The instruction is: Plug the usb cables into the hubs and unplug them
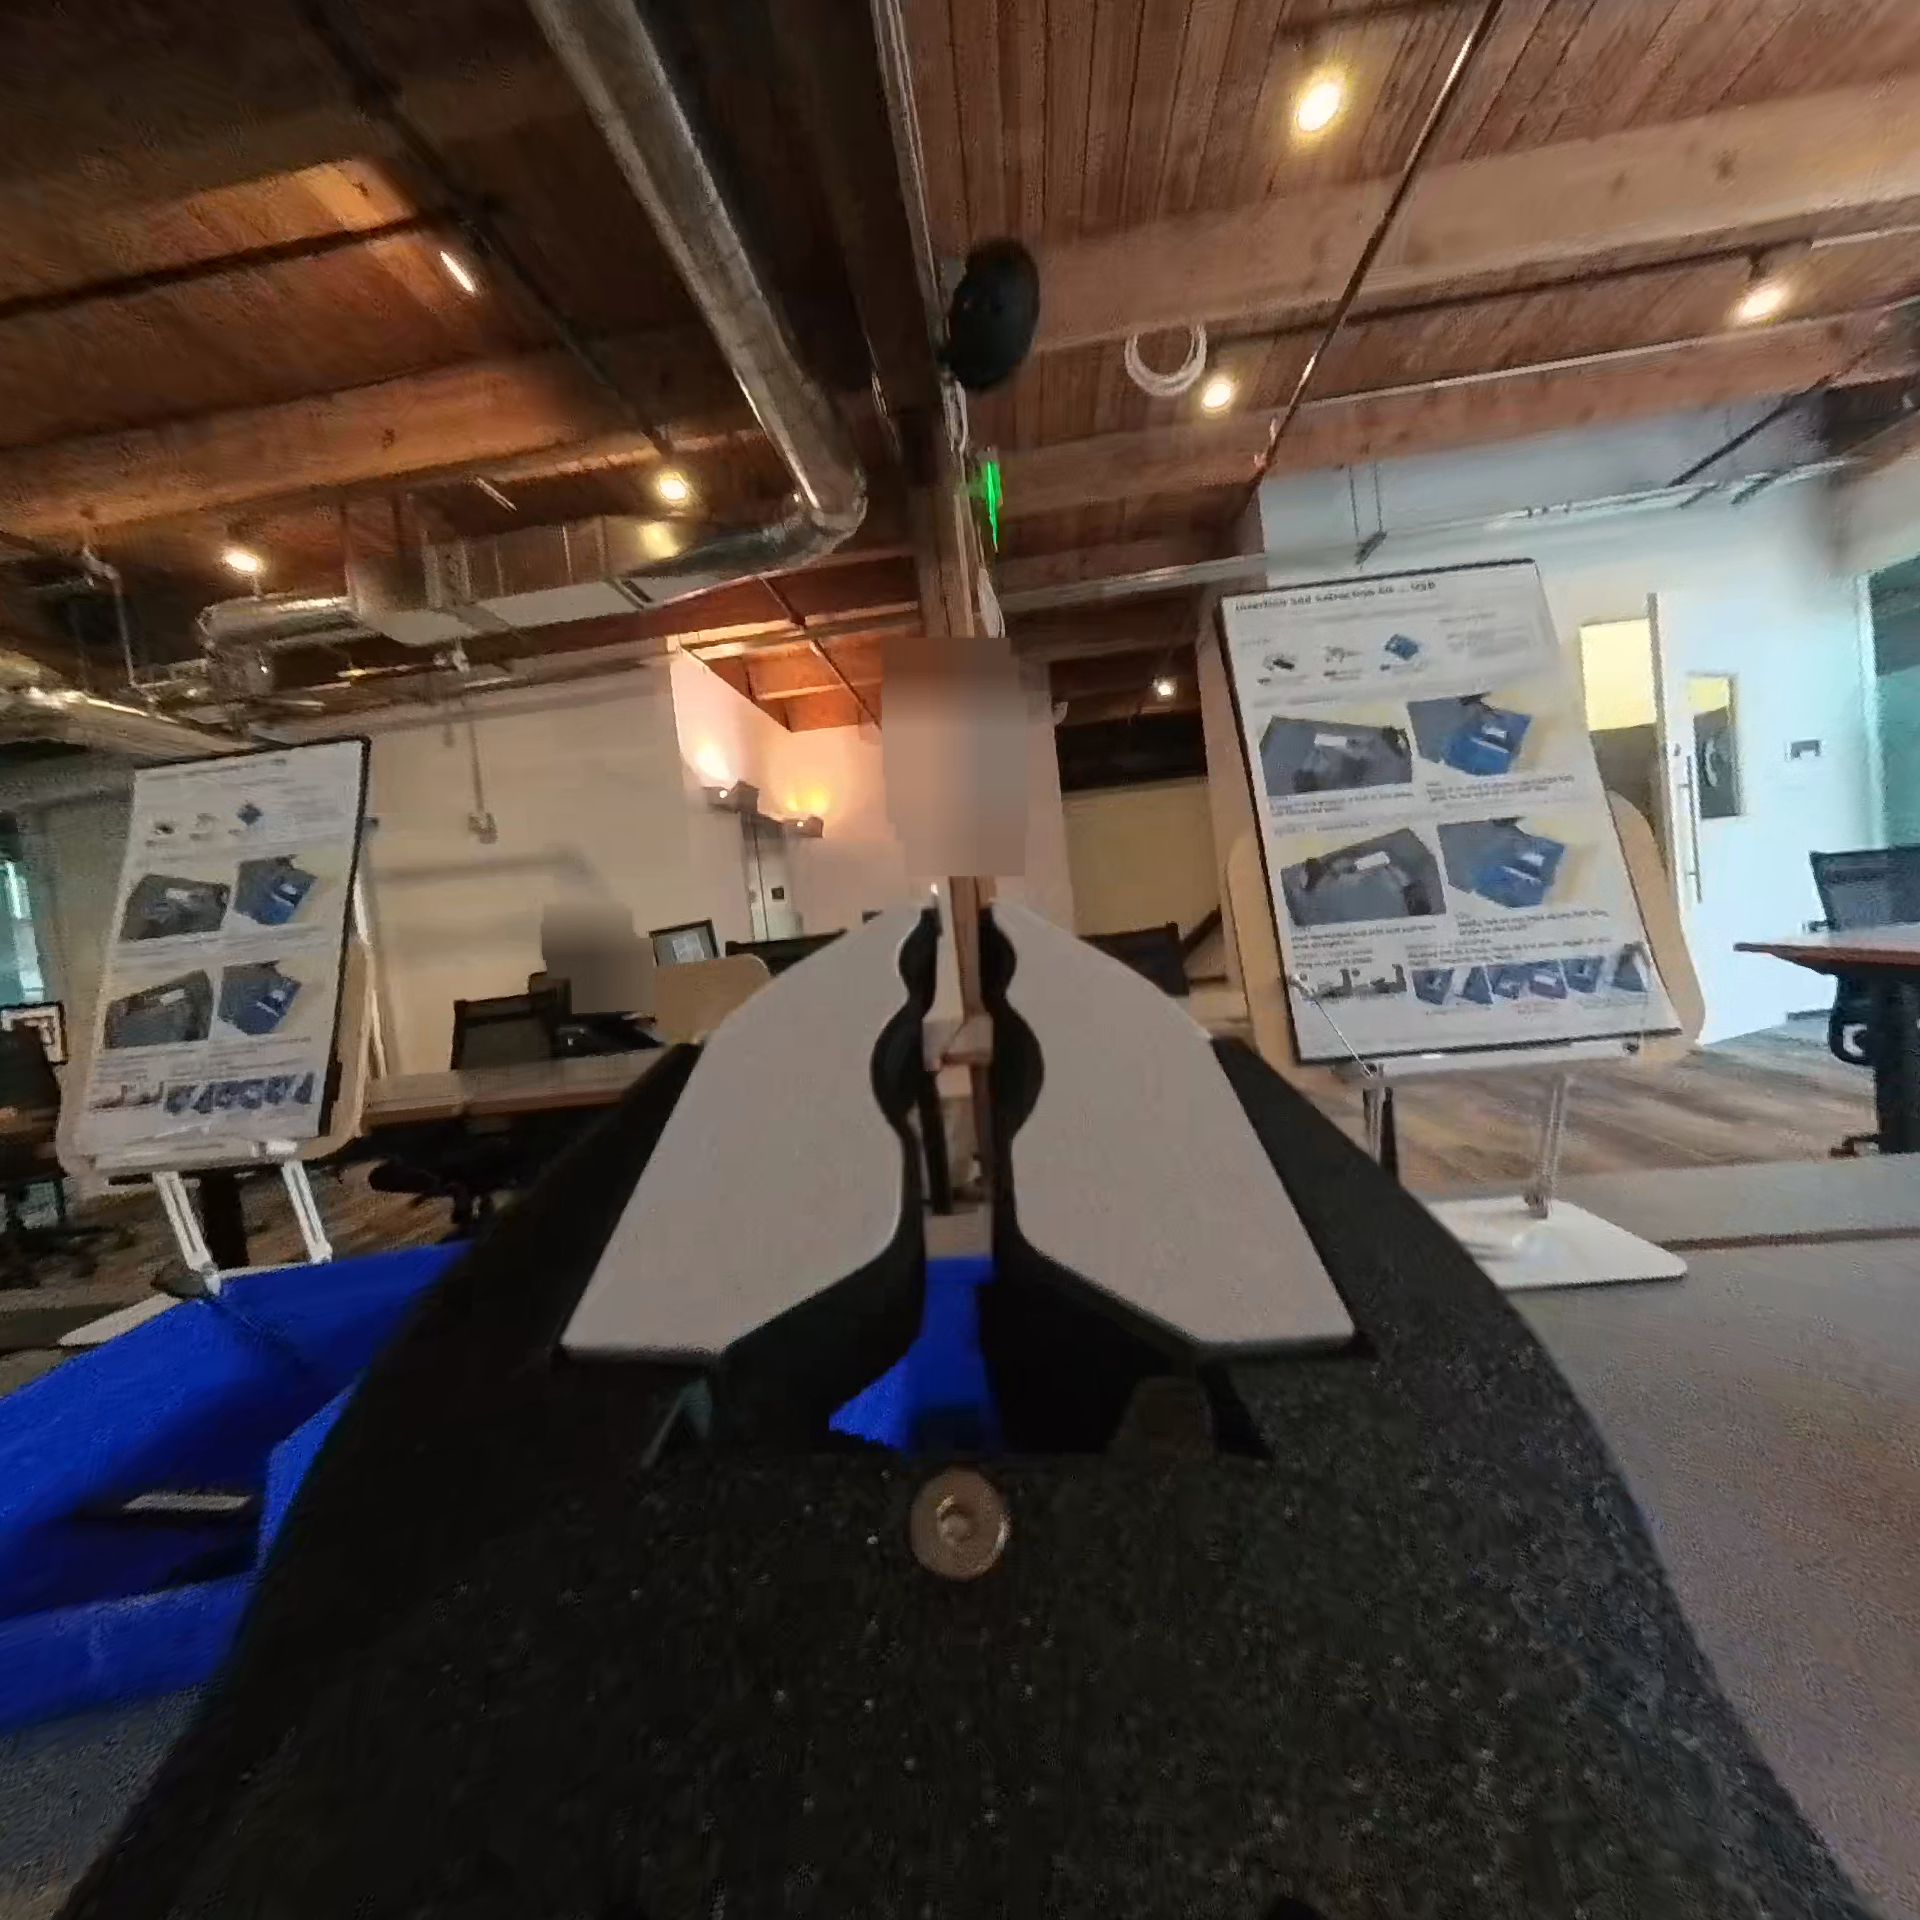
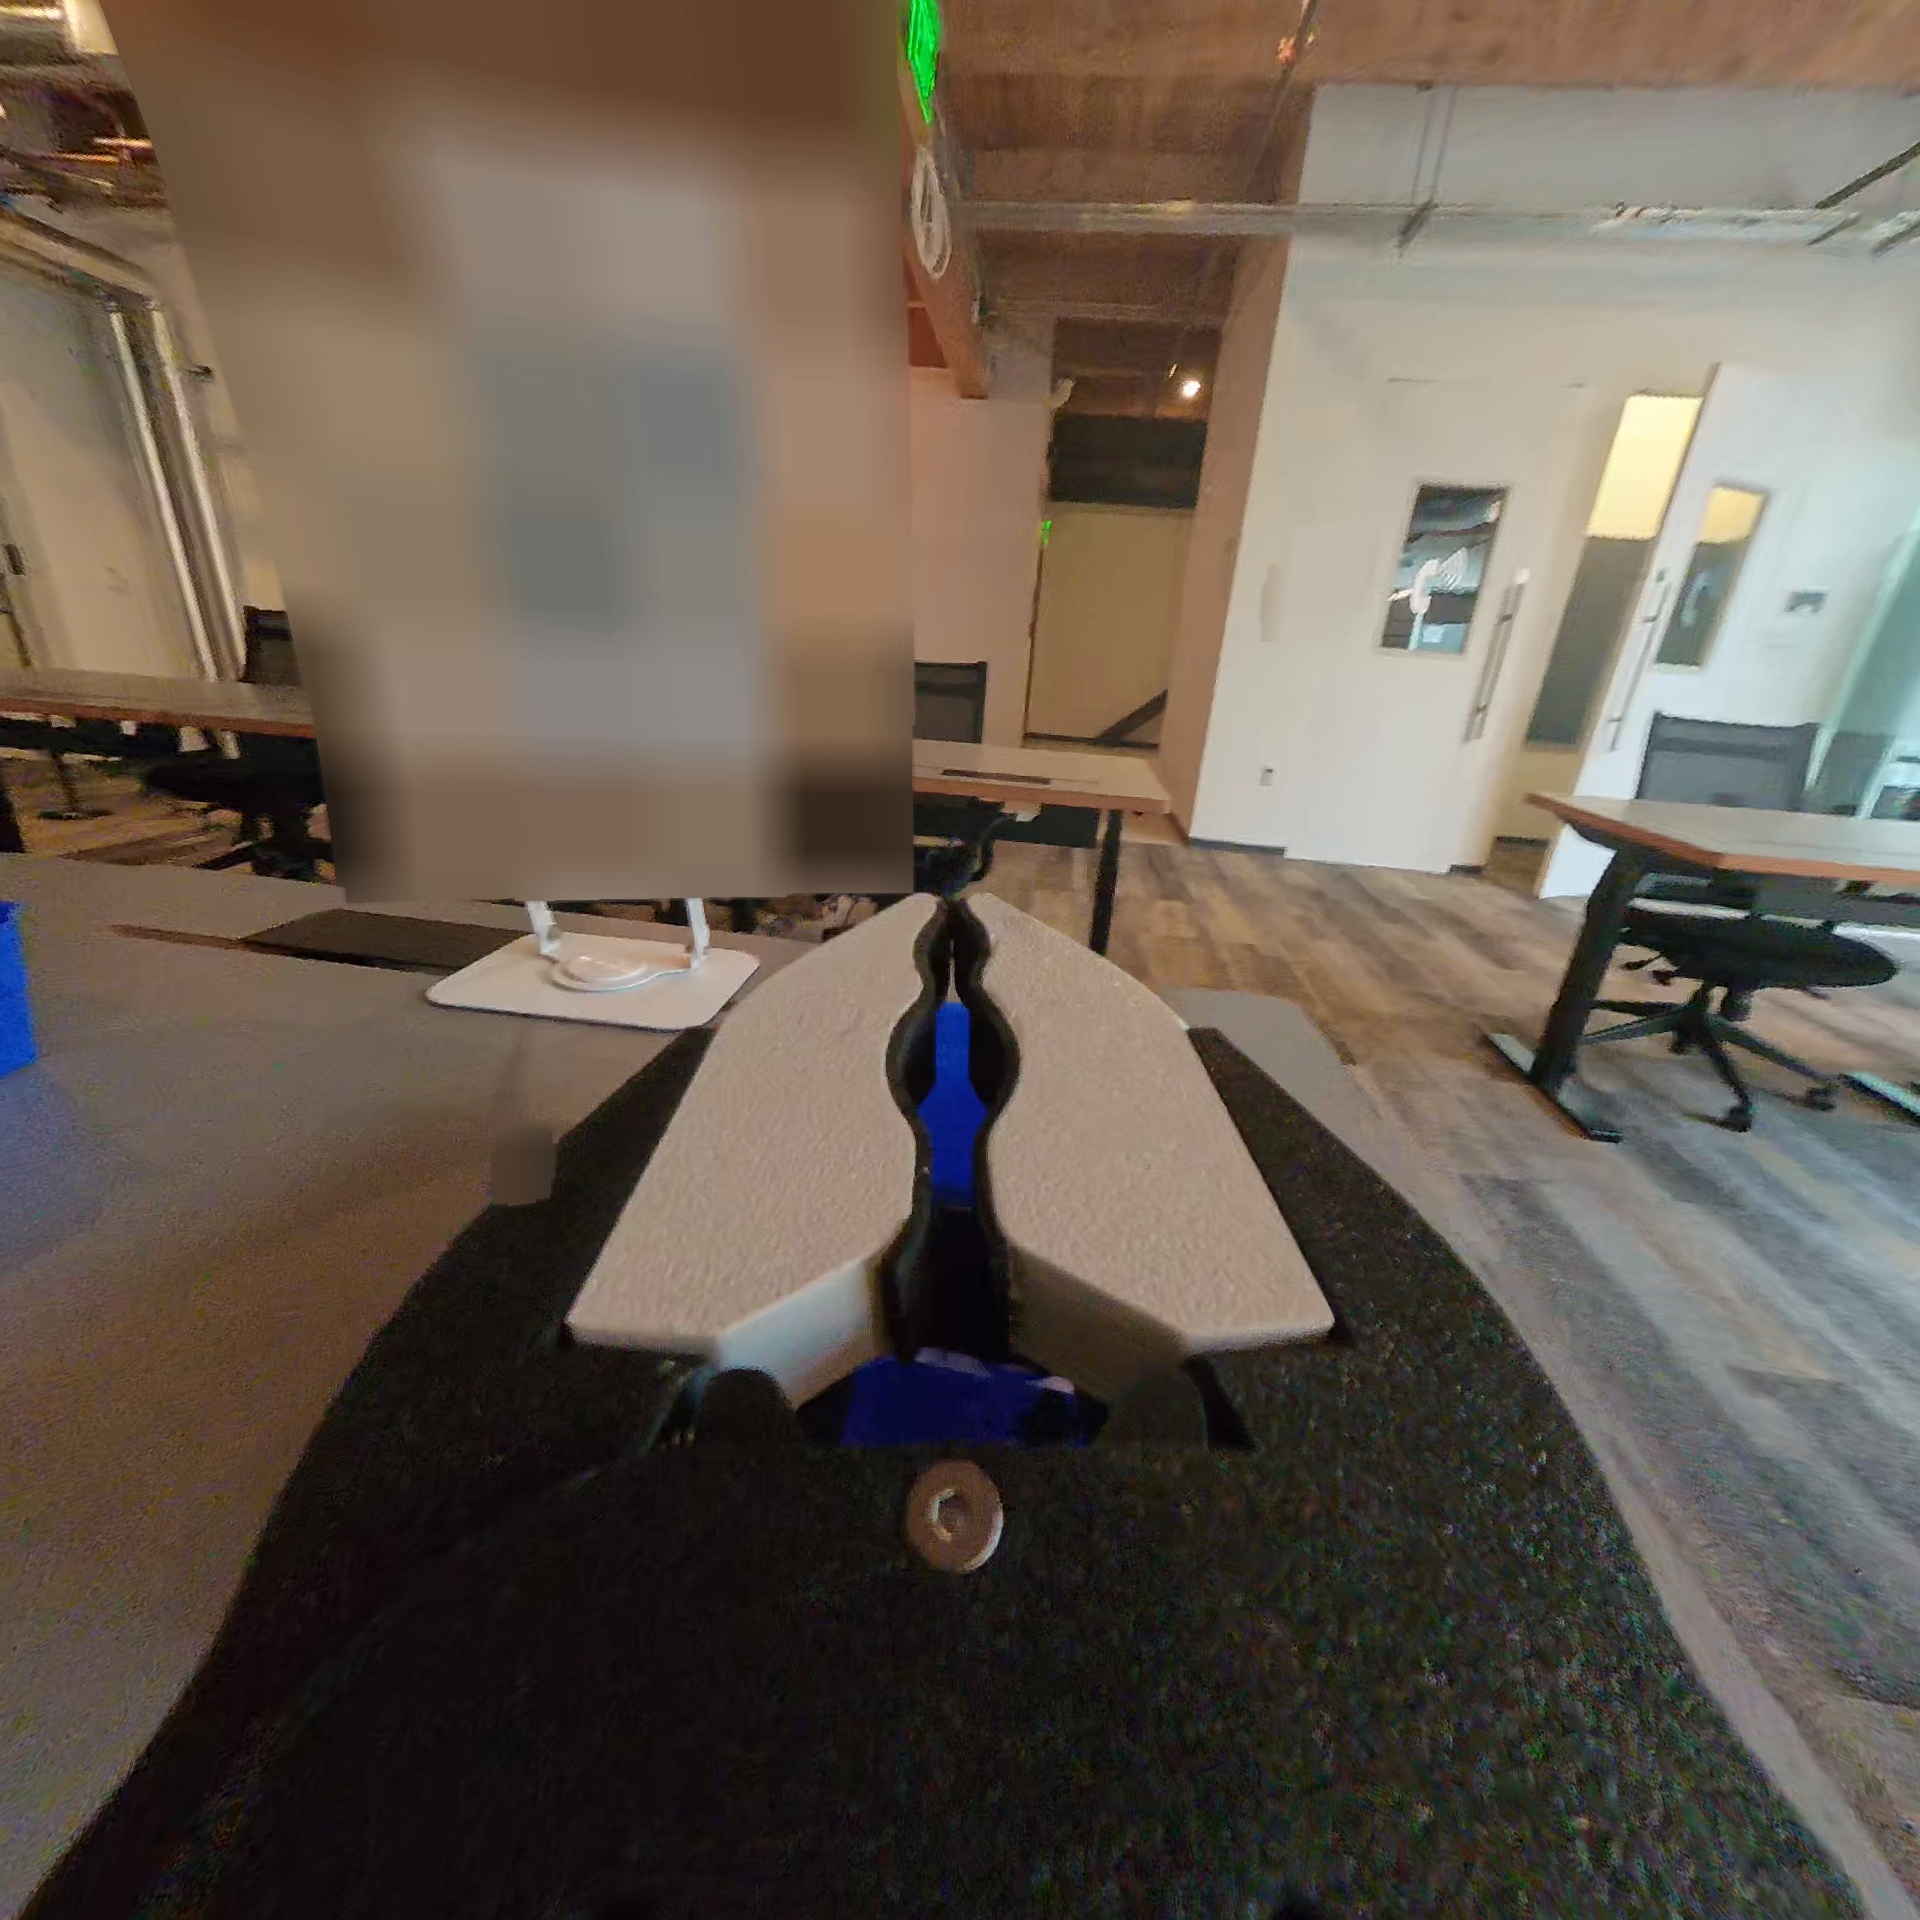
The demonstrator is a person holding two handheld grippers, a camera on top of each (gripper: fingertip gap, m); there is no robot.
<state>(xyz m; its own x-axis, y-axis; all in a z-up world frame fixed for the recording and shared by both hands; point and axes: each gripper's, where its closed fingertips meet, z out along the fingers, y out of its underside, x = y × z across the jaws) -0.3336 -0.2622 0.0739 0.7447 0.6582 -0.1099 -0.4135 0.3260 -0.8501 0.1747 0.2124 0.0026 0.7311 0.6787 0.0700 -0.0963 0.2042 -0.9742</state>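
Note:
In the left wrist view my left gripper is nearly closed. A narrow slit stays between its fingertips, with nothing in it; only a far wooden post shows through. A blue fixture lies below and left of it on the grey table mat. In the right wrist view my right gripper is shut, its tips touching. A blue part shows underneath through the pads' scalloped openings; it is not in the grasp. No cable or hub shows clearly in either view.
Two instruction boards on stands stand at the table's far side, at the right and the left. A white stand base sits ahead left of the right gripper. Another blue piece is at the left edge. Desks and office chairs stand beyond. Tip to tip, the grippers are about 70 cm apart.

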